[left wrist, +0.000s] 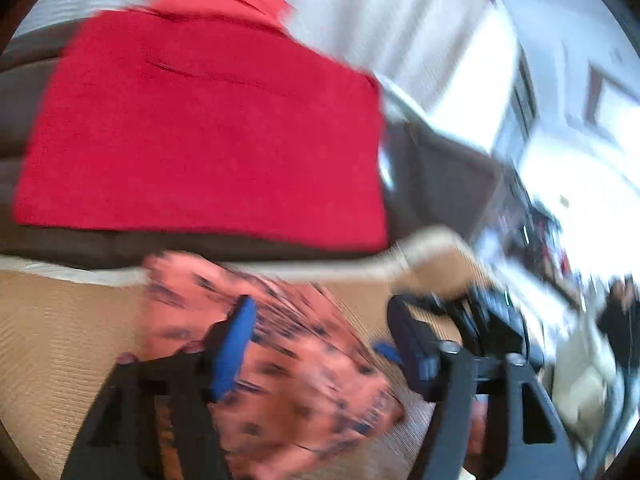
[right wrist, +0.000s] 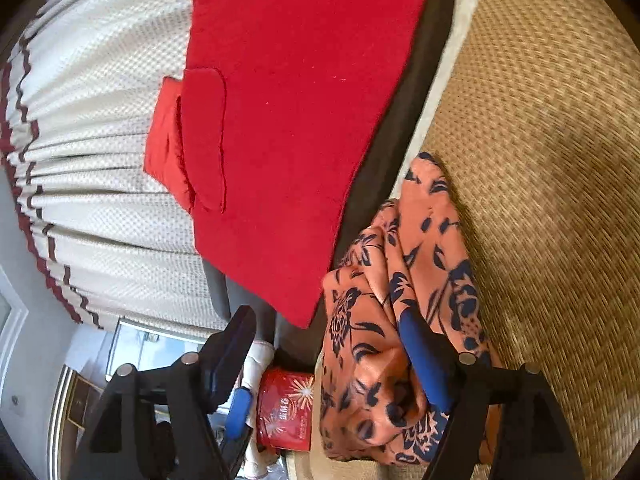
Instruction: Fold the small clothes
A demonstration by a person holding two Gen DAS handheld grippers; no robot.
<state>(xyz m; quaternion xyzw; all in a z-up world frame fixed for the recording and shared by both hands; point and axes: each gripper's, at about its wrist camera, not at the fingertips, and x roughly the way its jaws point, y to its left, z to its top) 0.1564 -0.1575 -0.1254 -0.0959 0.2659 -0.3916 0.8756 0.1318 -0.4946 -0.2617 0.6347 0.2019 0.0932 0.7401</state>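
Salmon-orange garment (right wrist: 404, 292) printed with navy flowers lies bunched on the woven mat (right wrist: 552, 160), beside a red cloth (right wrist: 296, 120). Left tool (left wrist: 320, 344) and right tool (right wrist: 328, 344) gape, gripping nothing.

Pleated cream curtain (right wrist: 100, 184), woven mat (right wrist: 552, 160), perhaps daylight

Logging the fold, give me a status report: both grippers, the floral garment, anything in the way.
Left gripper open, right gripper open, neither gripping. Orange floral garment bunched on woven mat, unfolded. Red cloth lies beside it, apart.
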